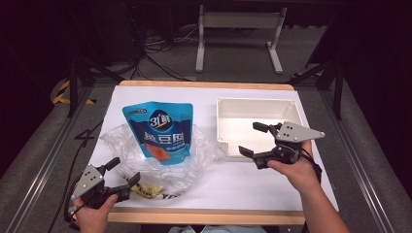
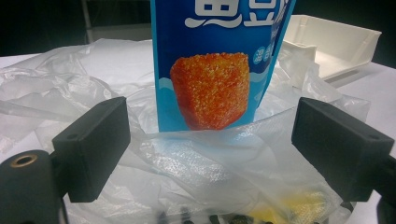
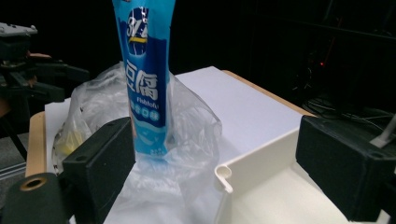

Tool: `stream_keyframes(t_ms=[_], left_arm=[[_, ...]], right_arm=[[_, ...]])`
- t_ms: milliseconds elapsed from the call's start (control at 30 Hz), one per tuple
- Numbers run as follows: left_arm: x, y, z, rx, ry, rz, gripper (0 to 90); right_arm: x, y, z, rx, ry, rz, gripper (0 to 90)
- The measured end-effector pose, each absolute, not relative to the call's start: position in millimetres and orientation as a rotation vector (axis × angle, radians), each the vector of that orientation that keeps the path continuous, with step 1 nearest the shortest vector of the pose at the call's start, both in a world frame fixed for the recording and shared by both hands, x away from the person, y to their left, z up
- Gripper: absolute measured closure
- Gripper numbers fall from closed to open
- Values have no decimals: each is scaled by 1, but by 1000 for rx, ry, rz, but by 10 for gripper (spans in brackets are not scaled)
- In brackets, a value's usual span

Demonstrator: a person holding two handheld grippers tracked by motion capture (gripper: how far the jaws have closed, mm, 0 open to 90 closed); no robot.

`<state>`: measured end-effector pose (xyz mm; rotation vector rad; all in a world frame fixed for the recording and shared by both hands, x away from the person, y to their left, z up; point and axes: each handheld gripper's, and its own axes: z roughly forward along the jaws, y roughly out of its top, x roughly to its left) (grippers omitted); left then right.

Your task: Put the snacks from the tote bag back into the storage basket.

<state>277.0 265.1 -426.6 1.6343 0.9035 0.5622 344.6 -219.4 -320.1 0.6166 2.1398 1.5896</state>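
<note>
We hold the left tool [image 1: 122, 171] low, jaws apart, the pouch [image 1: 162, 131] ahead; the right tool [image 1: 253, 140], also apart, hovers over the tray [image 1: 257, 103] edge.

Bare table [image 1: 272, 187] is lying open along the near edge, from the crumpled plastic bag [image 1: 199, 160] rightward. The upright blue pouch [image 1: 163, 131] is rising from that bag, blocking the left half, while the white tray [image 1: 221, 124] is walling off the right rear.

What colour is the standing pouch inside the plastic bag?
The pouch is blue with white lettering and an orange food picture, clearest in the left gripper view.
</note>
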Motion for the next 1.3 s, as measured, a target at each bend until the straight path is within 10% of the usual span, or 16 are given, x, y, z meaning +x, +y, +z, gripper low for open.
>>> stream_keyframes(t_ms=[1300], left_arm=[[276,268,-426,1624,892,548,118]], right_arm=[[396,-108,-321,517,2179,1716,72]])
